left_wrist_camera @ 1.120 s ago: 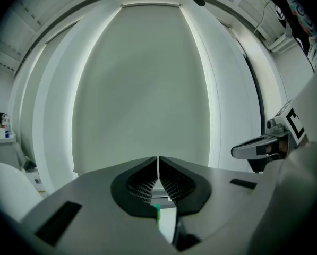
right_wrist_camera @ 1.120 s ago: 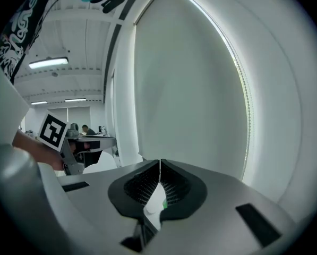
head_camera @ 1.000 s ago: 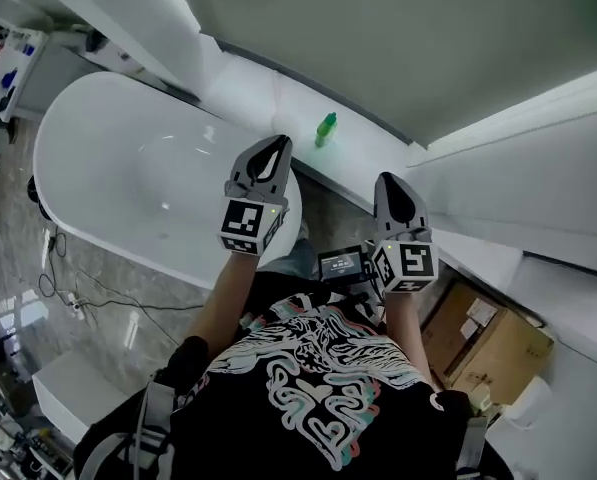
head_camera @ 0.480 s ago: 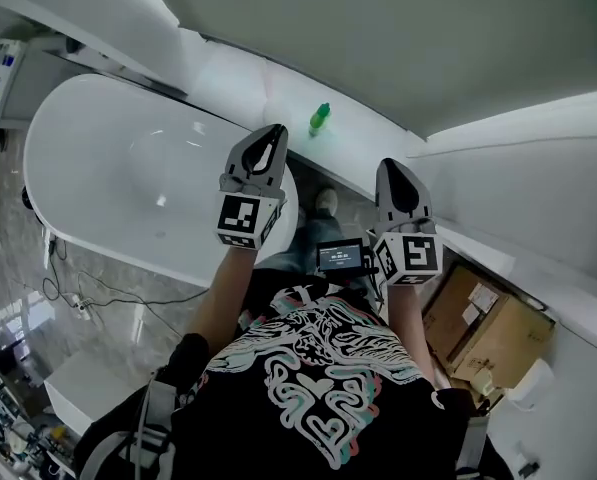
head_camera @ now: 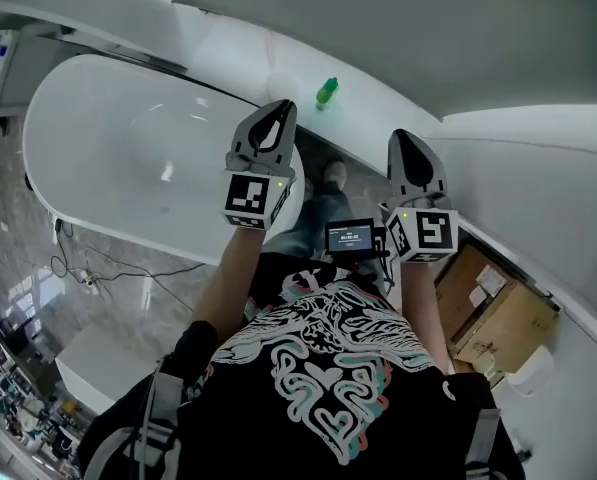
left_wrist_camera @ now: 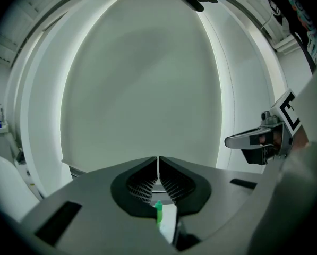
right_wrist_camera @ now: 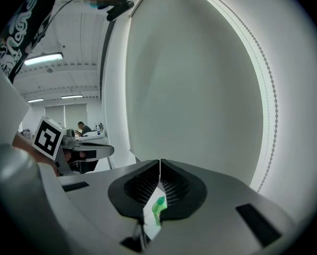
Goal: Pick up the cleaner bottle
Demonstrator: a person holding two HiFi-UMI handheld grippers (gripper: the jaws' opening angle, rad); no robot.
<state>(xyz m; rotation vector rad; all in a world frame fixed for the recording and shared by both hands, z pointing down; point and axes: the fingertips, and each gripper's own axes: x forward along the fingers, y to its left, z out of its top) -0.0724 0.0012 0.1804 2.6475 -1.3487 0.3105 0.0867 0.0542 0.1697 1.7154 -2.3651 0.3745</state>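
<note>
well, both of my grippers are up in front of me, and both are pressed together with nothing in them. my left gripper (head_camera: 277,110) has its two jaws meeting tip to tip in its own view (left_wrist_camera: 158,161), leaving only a hairline seam. my right gripper (head_camera: 402,140) shows the same thin seam in its view (right_wrist_camera: 160,163). that makes two tools, four jaws, and not one of them on anything. each gripper carries one marker cube, so two in all: one on the left (head_camera: 253,196) and one on the right (head_camera: 423,233).

i count a single cleaner bottle (head_camera: 326,92). it is green and stands upright on the white ledge (head_camera: 238,63) that runs along the wall behind the bathtub (head_camera: 108,148). from the head view it sits beyond both sets of tips, between the two grippers and nearer the left one, clear of both. in each gripper view it shows small and low, through the opening beneath the shut tips (left_wrist_camera: 159,212) (right_wrist_camera: 158,207), untouched.

around me i see one white bathtub to my left, with one dark cable (head_camera: 88,278) trailing over the marble floor beside it. one small lit screen (head_camera: 351,236) sits between my wrists. a cardboard box (head_camera: 498,318) is on the floor to my right, below the ledge.
</note>
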